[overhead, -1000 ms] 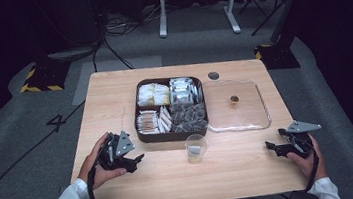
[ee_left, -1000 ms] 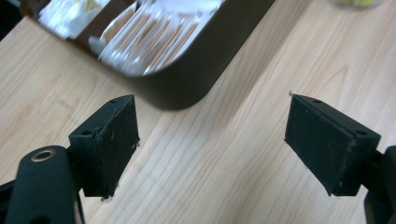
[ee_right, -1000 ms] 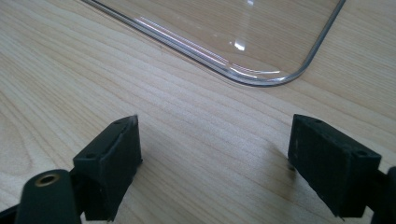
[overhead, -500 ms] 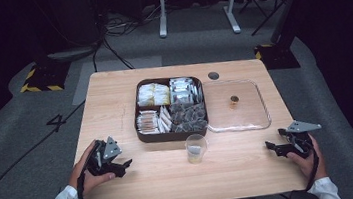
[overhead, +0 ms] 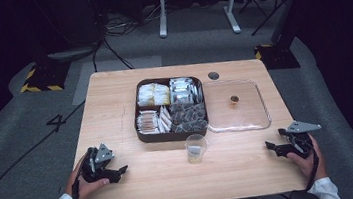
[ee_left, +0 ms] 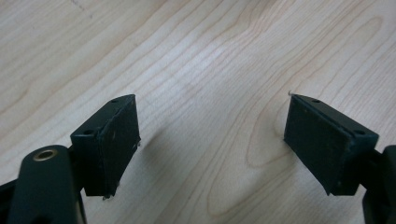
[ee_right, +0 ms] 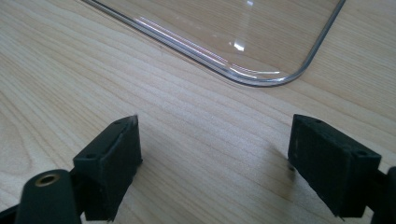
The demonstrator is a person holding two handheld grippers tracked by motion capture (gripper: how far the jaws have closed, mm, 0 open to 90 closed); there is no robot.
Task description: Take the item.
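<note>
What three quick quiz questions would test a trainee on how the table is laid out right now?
1. True or false: the small clear cup stands inside the dark compartment tray.
2. Which thing lies closest ahead of the right tongs: A) the clear lid, B) the cup, C) the tray?
3. Fill in: both the left tongs and the right tongs have their jaws ____ with only bare table between them.

Key:
1. False; the cup stands on the table just in front of the tray.
2. A; the right gripper view shows the lid's rounded corner just ahead.
3. Open.
</note>
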